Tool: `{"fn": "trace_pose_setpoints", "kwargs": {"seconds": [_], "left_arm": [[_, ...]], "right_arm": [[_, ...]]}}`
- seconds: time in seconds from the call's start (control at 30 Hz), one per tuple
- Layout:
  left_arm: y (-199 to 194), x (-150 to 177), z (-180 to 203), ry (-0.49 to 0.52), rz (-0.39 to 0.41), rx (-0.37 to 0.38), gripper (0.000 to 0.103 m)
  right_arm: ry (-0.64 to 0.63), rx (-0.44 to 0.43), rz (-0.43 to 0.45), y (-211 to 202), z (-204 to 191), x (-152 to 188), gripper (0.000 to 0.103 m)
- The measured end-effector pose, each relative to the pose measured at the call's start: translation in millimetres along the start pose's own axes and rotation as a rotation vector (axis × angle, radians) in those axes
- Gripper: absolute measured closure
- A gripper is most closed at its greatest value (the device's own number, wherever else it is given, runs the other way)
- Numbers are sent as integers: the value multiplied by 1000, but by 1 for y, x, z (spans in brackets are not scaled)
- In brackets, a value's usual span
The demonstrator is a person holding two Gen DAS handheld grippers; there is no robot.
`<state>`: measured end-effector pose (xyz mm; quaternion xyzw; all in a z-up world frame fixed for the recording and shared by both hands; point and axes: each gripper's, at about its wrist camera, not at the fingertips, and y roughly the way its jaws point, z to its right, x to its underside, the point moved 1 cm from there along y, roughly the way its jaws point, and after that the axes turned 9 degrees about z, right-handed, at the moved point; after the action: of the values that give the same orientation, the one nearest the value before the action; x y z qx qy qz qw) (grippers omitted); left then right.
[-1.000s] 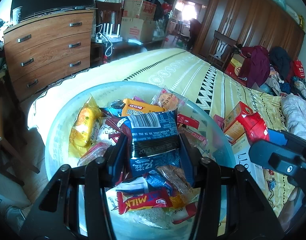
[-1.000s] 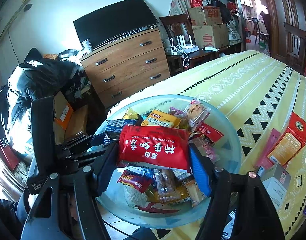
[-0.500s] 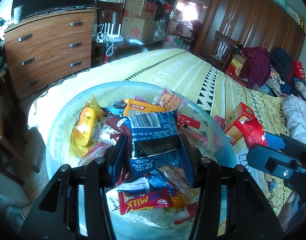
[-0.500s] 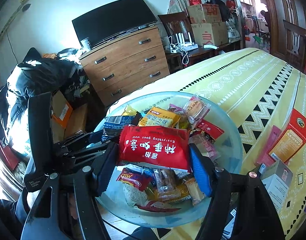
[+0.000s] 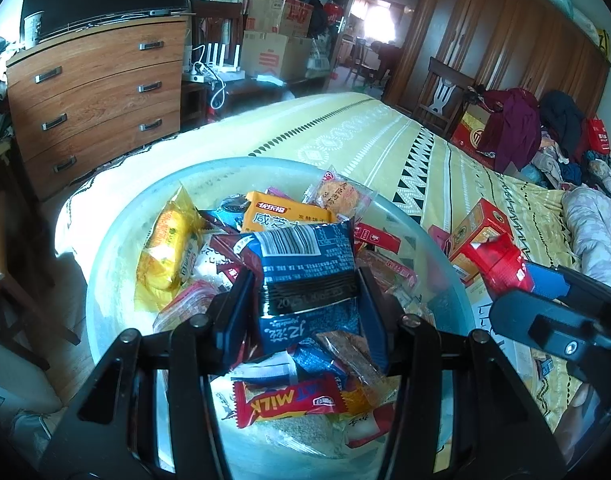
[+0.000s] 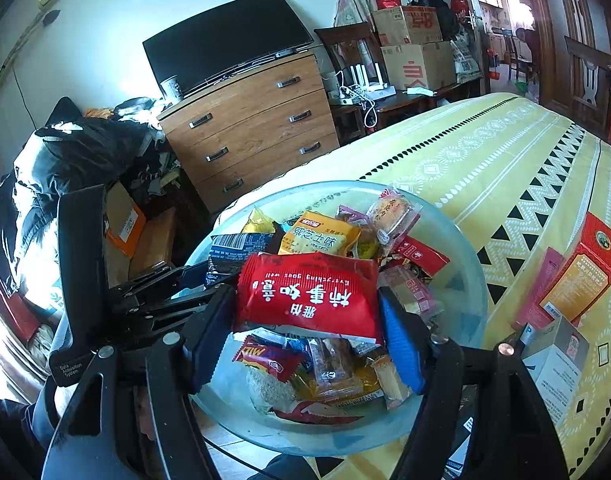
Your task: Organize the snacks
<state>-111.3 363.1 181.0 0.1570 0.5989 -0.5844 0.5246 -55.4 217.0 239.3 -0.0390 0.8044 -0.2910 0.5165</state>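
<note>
A pale blue plastic bowl [image 5: 117, 240] full of wrapped snacks sits on the yellow patterned table [image 5: 365, 140]. My left gripper [image 5: 305, 288] is shut on a dark blue snack packet [image 5: 305, 264] and holds it over the bowl. My right gripper [image 6: 307, 300] is shut on a red snack packet [image 6: 305, 292] and holds it above the bowl [image 6: 461, 240]. The right gripper also shows at the right edge of the left wrist view [image 5: 561, 312], with the red packet [image 5: 501, 260] in it. The blue packet [image 6: 235, 252] shows in the right wrist view too.
Red-and-orange boxes [image 6: 581, 272] and a white box [image 6: 557, 356] lie on the table right of the bowl. A wooden dresser [image 5: 93, 96] with a TV stands beyond the table edge. Chairs, cartons and piled clothes ring the room.
Both grippers keep their packets over the bowl. The views have shifted only slightly; the bowl sits a little lower in the right wrist view.
</note>
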Motion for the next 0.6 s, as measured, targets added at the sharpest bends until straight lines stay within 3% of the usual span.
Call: {"fn": "trace_pose_setpoints", "kwargs": {"seconds": [0.33, 0.6], "left_arm": [[3, 1, 1, -3, -13, -13, 49], [6, 4, -2, -20, -24, -37, 37]], "right_arm": [[9, -3, -2, 3, 1, 2, 25], [32, -8, -1, 5, 6, 5, 24]]}}
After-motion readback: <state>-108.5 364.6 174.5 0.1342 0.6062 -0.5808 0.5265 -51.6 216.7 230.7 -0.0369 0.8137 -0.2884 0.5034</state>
